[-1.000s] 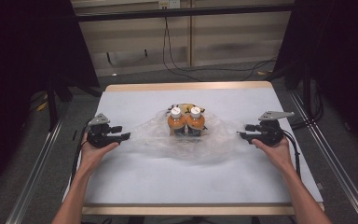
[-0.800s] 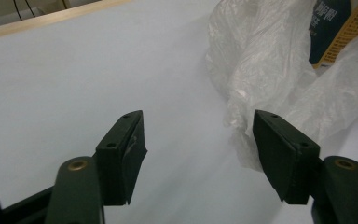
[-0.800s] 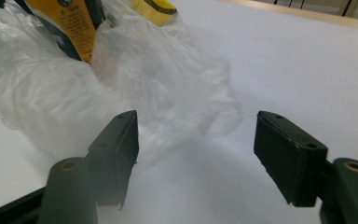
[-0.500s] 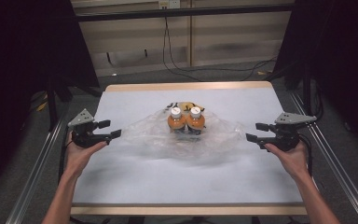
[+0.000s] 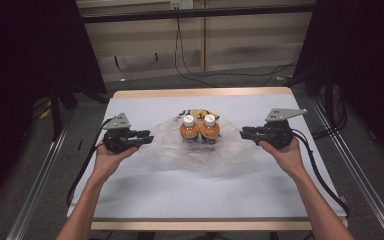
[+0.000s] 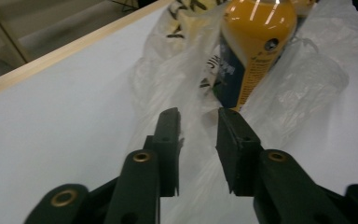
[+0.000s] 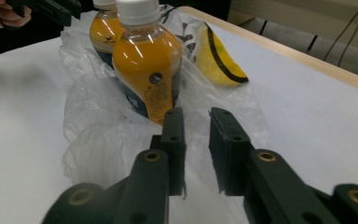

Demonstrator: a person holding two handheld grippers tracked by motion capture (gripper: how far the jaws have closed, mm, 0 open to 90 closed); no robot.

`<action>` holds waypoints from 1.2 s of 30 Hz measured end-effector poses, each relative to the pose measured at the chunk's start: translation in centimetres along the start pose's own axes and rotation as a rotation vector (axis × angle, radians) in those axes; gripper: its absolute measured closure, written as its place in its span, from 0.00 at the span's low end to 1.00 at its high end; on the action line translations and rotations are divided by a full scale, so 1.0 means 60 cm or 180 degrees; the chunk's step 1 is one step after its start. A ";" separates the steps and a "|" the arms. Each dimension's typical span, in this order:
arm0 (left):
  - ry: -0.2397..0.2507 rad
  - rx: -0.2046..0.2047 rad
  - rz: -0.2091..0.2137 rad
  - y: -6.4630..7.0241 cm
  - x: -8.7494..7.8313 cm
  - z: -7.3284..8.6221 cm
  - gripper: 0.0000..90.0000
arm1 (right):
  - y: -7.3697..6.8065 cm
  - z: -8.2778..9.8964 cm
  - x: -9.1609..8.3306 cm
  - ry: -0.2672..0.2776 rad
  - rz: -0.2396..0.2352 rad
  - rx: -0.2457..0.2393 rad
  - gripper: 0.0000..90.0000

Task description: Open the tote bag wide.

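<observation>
A: Where is the thin, clear, crinkled plastic bag, and what is held in it?

B: It is spread at the middle of the white-topped, wood-edged counter. Two small orange-drink bottles with white caps stand upright in it, side by side and touching. A yellow packet with black markings lies just behind them.

A: How are the jaws set?

B: The left gripper and the right gripper are held at the bag's two sides. Both pairs of jaws have just been closing. A narrow gap is still seen between each pair. In the left gripper view, film passes between the black pads. In the right gripper view, film lies under and between the pads. Whether either pair is already pressing the film cannot be told.

A: How should the bag be expected to handle?

B: The film is judged soft, limp and slippery, with no stiffness of its own. A loose edge fold at each side is best pinched, well apart from the bottles. The bottles look smooth, rounded and fairly heavy, so the film may stretch or slip if it is lifted by too little material.
</observation>
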State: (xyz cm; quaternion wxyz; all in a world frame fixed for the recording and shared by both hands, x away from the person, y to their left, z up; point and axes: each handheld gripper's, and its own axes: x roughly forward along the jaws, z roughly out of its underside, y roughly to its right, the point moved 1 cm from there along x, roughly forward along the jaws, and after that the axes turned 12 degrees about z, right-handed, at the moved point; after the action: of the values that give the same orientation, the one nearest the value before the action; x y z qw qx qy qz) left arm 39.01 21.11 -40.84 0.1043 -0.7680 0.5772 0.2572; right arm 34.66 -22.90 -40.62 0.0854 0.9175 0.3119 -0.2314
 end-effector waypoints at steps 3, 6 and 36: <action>-0.0003 0.0052 0.0031 0.010 0.014 -0.014 0.85 | -0.005 -0.007 0.019 -0.0044 -0.0090 -0.0026 0.93; 0.0088 0.0103 0.0101 0.028 0.016 -0.025 0.86 | -0.016 -0.016 0.033 -0.0057 -0.0157 -0.0071 0.97; -0.0708 -0.0004 0.0009 -0.028 0.168 0.010 0.91 | -0.042 0.029 0.159 -0.0878 -0.0054 -0.0395 1.00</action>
State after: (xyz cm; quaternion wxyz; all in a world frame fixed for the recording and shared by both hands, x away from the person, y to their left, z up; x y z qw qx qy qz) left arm 42.45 13.53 -46.75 0.1668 -0.7340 0.5630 0.3413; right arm 39.13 -16.33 -46.77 0.1820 0.8674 0.3187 -0.3362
